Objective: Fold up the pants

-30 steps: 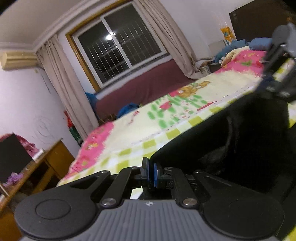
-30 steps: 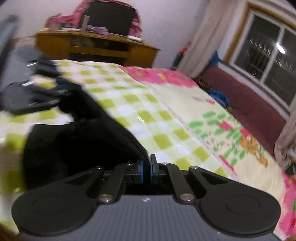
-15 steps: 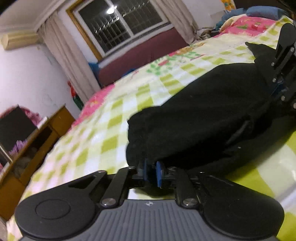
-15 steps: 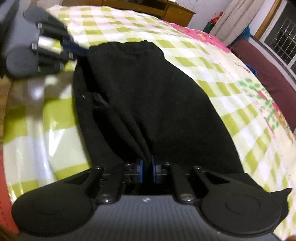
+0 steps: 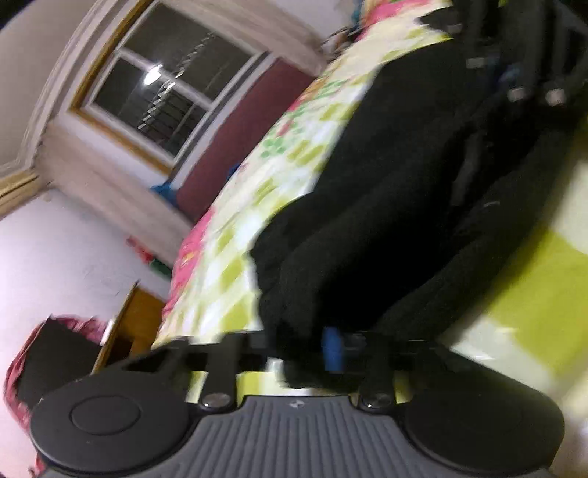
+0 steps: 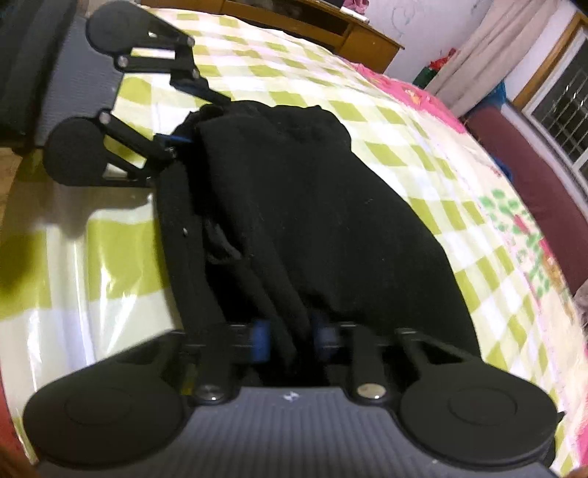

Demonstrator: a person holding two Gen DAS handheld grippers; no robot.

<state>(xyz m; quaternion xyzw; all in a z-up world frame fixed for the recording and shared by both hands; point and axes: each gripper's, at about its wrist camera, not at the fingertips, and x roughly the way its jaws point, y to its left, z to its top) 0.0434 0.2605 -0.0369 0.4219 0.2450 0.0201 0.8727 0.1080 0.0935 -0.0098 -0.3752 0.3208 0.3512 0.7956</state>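
Note:
Black pants (image 6: pixel 312 202) lie folded over on the green-checked bedsheet (image 6: pixel 404 121). My right gripper (image 6: pixel 292 336) is at their near end, and its jaws are closing with a fold of black cloth pinched between the blue pads. My left gripper (image 6: pixel 198 119) is at the far left corner, its two fingers straddling the bunched edge. In the blurred, tilted left wrist view the pants (image 5: pixel 386 184) fill the middle. There, cloth packs the gap of the left gripper (image 5: pixel 305 345) and hides one pad. The right gripper (image 5: pixel 514 79) shows blurred at the top right.
A wooden desk (image 6: pixel 330 33) stands beyond the bed's far edge. A maroon bench (image 6: pixel 533 165) runs under the barred window (image 5: pixel 165 95) with curtains on both sides. Bare checked sheet (image 5: pixel 228 264) surrounds the pants.
Both grippers have come down with the pants, which hung in the air and now rest on the bed. The left view has rolled. The pads of both stand slightly wider apart.

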